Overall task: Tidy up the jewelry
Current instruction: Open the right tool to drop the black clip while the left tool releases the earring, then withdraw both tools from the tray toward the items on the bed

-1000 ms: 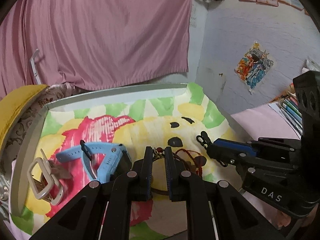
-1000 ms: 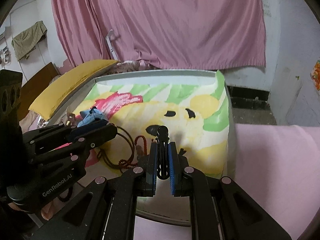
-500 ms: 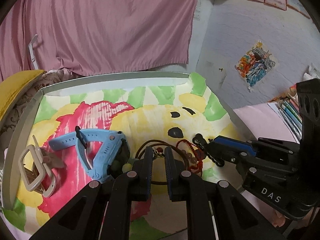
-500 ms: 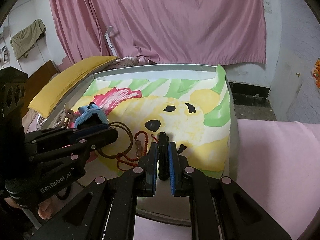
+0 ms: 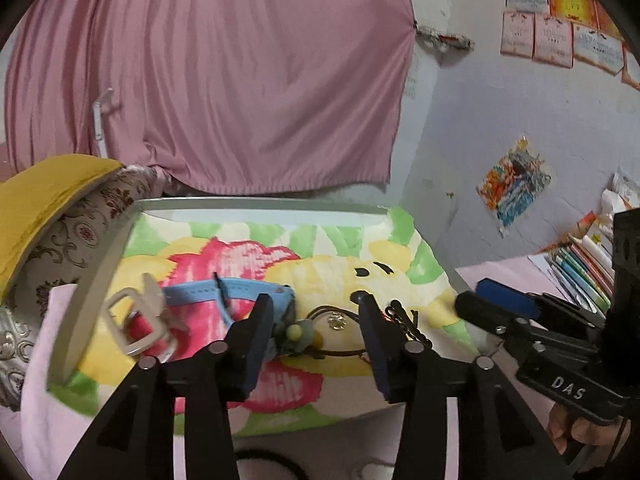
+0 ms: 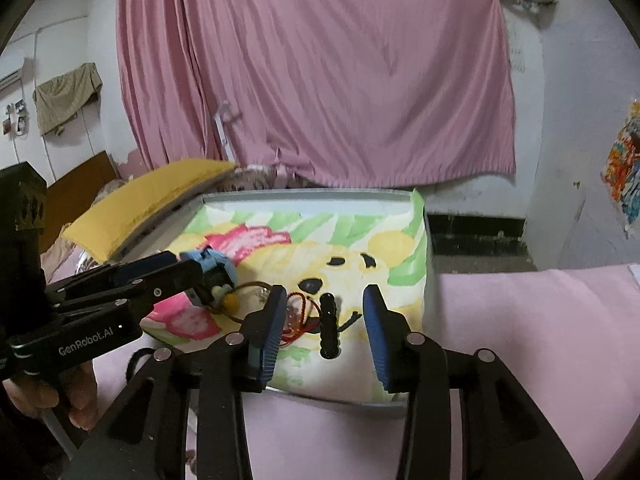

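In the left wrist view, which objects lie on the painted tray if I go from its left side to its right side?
White buckle → blue watch → brown cord necklace → black bead bracelet. All lie on the tray; both grippers, left and right, are open.
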`<state>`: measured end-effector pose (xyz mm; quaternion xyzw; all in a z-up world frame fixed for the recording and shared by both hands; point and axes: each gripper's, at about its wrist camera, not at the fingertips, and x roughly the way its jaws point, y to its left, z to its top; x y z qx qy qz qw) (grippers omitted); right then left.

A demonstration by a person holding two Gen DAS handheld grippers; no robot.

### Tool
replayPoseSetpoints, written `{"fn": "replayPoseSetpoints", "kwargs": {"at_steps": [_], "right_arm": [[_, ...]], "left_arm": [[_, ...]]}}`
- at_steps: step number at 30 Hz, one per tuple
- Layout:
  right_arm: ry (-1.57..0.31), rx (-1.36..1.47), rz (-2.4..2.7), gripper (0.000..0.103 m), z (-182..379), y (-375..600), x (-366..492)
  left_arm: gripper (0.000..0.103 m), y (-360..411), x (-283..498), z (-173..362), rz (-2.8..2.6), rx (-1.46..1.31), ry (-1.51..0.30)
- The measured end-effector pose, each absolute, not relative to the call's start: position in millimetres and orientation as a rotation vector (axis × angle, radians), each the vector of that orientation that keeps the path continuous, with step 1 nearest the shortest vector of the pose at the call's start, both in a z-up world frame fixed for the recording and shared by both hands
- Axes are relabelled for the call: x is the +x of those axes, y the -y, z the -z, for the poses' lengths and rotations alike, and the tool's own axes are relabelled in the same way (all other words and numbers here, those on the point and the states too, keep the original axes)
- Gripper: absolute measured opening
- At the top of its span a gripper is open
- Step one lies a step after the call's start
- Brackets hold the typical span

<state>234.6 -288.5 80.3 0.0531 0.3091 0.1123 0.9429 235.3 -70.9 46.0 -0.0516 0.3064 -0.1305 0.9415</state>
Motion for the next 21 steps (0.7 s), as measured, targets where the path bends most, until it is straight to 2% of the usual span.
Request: {"fn": "replayPoseSetpoints", "kwargs": {"at_steps": [1, 3, 6, 9, 15, 21], "right_arm": [[-0.609, 0.105, -0.228, 0.037, -84, 288, 229], [-0.568, 0.099, -0.225, 0.049, -89, 287, 219], [-0.514, 0.091, -0.221, 0.057, -97, 285, 205], [-0.47, 0.076, -0.208, 0.067, -103, 282, 192], [-0.382, 0.052, -0.196, 0.089, -112, 279, 166], [-0.331, 0.031, -0.213, 0.097, -119, 275, 146]], "left_arm": [[0.047, 68, 232, -48, 0.261, -0.111, -0.616], [0.062, 61, 223, -51, 0.251, -0.128, -0.588], [0.078, 52, 210, -56, 0.236, -0.146, -0.538], [0.088, 46, 199, -58, 0.225, -0.153, -0.511], [0.101, 35, 176, -61, 0.203, -0.156, -0.459], [0.102, 25, 149, -66, 0.191, -0.131, -0.408]]}}
